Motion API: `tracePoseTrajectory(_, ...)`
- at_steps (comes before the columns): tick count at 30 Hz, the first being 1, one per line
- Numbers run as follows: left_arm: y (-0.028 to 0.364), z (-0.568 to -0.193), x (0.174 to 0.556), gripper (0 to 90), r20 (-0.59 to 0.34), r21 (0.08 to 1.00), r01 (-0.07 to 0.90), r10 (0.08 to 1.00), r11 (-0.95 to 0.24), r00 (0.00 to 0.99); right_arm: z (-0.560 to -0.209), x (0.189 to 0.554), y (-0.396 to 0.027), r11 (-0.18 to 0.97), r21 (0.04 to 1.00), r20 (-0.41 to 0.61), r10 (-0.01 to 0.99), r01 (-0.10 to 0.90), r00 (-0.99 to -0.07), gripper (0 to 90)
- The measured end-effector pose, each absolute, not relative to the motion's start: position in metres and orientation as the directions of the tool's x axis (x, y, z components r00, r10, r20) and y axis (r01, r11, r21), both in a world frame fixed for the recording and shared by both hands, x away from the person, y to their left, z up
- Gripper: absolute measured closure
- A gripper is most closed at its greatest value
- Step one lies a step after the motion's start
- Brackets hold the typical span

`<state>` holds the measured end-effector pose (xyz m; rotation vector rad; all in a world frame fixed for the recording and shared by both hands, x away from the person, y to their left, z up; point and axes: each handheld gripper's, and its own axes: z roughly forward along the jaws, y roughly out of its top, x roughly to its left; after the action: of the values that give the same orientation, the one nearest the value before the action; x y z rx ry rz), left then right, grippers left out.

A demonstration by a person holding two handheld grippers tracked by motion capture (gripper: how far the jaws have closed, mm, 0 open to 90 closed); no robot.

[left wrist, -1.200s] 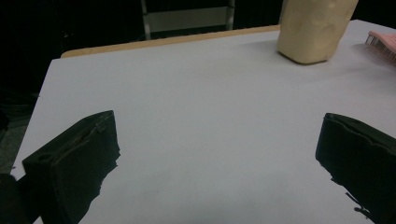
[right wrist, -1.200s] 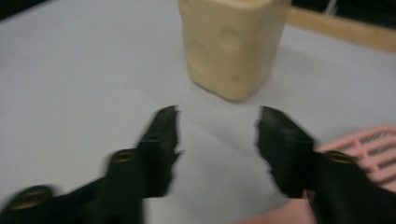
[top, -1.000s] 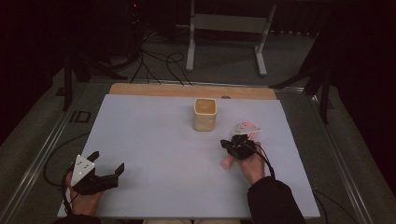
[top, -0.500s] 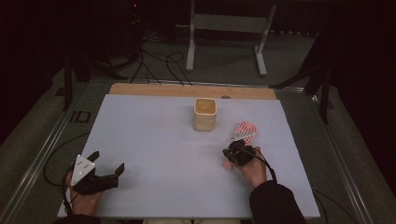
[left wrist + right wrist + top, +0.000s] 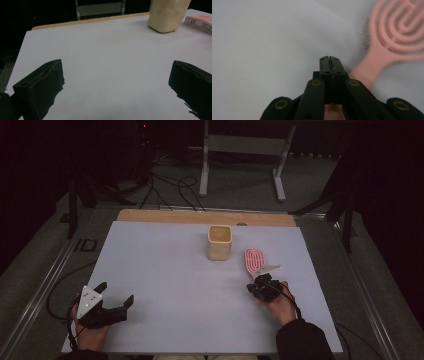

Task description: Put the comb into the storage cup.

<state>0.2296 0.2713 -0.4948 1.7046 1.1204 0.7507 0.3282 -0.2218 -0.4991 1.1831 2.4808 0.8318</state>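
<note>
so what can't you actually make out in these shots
- Hairbrush handle: in the right gripper view the right gripper, jaws together, covers its lower end, so a grip cannot be confirmed.
- Brush head: same view, blurred and cut off by the top and right edges.
- Beige cup: left gripper view, top cut off by the frame; the high view is too dim for its contents.
- Left gripper: jaws wide apart over bare table.

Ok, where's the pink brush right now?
In the high view the brush lies flat on the table's right half, just right of the beige cup, its handle running under the shut right claw.
</note>
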Motion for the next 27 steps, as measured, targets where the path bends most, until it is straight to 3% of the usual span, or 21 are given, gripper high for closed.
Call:
tracePoseTrajectory(19, 0.271, -0.495, 0.23, 0.7, 0.0, 0.925, 0.35, 0.918, -0.151, 0.396, -0.493, 0.324, -0.238, 0.45, 0.646, 0.019, 0.798, 0.616, -0.602, 89.6)
tracePoseTrajectory(27, 0.273, -0.494, 0.229, 0.7, -0.004, 0.927, 0.345, 0.92, -0.143, 0.392, -0.47, 0.31, -0.248, 0.364, 0.77, 0.012, 0.813, 0.524, -0.582, 71.2)
